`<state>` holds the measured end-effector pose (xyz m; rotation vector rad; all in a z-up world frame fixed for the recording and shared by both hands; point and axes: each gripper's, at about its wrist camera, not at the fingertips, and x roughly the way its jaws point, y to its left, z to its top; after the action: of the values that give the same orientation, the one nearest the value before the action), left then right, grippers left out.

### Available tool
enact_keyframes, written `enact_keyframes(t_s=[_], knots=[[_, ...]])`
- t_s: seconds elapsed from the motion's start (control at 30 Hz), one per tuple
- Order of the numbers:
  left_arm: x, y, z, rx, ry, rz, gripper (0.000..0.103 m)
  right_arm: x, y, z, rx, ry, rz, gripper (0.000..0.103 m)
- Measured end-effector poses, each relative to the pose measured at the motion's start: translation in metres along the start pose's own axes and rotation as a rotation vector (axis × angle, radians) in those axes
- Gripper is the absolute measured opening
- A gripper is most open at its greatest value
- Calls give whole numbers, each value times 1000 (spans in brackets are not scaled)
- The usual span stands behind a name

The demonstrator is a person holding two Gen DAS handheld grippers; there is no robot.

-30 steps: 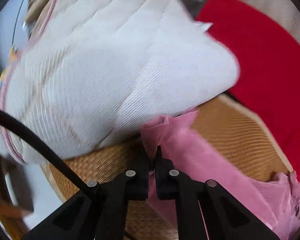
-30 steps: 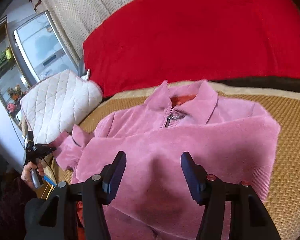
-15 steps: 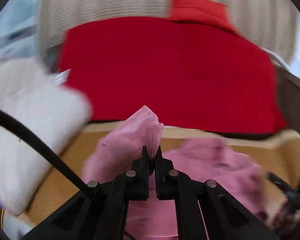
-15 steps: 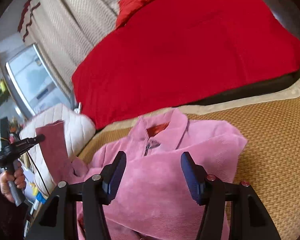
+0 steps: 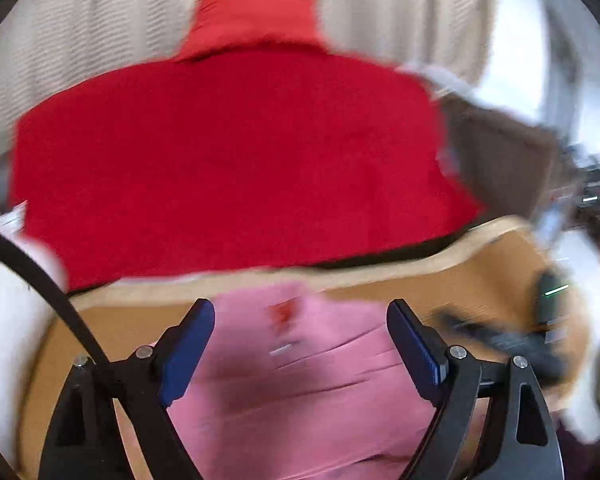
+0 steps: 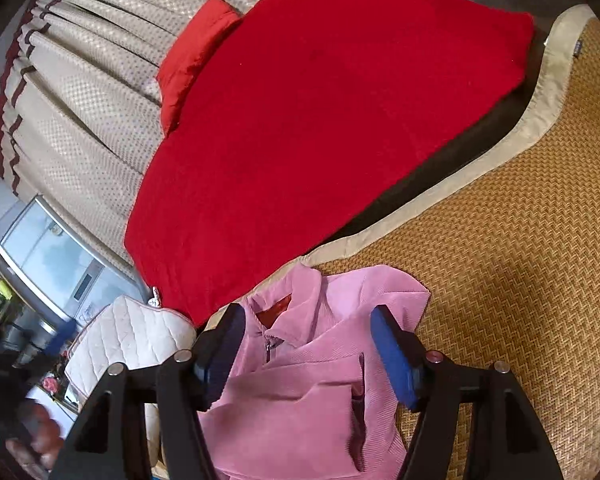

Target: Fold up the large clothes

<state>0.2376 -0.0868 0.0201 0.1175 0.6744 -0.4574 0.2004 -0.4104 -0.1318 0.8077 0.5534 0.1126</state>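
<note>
A pink corduroy jacket [image 6: 320, 368] with a collar and zip lies on the woven straw mat [image 6: 520, 272], both sleeves folded across its front. My right gripper [image 6: 306, 328] hovers over the chest just below the collar; its jaws are opening and the pads touch nothing. The left wrist view is blurred: the same jacket [image 5: 300, 380] lies under my left gripper [image 5: 300, 320], whose jaws are opening wide with no cloth between the blue pads. The right gripper's blurred body shows at the right [image 5: 512, 340].
A red blanket [image 6: 332, 120] and red pillow [image 6: 196, 52] lie behind the mat. A white quilted cushion [image 6: 128, 340] sits left of the jacket. Beige curtains [image 6: 80, 92] hang at the back. A person's hand [image 6: 32, 440] shows at lower left.
My left gripper, shut on the pink sleeve, carried it up and across over the jacket, then let it go. The sleeve now lies on the front. The right gripper swung right and opened a little.
</note>
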Motion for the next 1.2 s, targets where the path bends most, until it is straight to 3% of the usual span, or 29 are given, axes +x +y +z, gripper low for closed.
enact_keyframes(t_s=[0.13,0.2,0.33,0.47,0.5,0.73,0.87,0.97,1.07,1.13,1.2], knots=[[42,54,-44,-54,133,190,88,14,16,-10,-98,71,-5,68],[55,78,-69,-78,189,244,88,26,30,-22,-181,127,-18,65],[83,104,-116,-117,300,257,88,51,50,-47,-278,239,-16,61],[123,111,-146,-112,403,270,88,85,39,-66,-286,392,-109,60],[133,112,-152,-103,430,263,90,95,33,-70,-274,446,-122,60],[119,126,-148,-189,376,220,90,85,34,-69,-258,438,-70,61],[80,131,-150,-209,297,159,90,54,42,-73,-290,460,41,67],[48,129,-156,-194,257,101,90,35,47,-82,-337,525,126,67],[11,124,-178,-234,255,-29,90,22,38,-99,-290,606,204,67],[-3,120,-199,-266,294,-124,90,23,31,-111,-266,657,204,67],[-2,117,-216,-298,360,-174,90,29,29,-118,-253,679,184,67]])
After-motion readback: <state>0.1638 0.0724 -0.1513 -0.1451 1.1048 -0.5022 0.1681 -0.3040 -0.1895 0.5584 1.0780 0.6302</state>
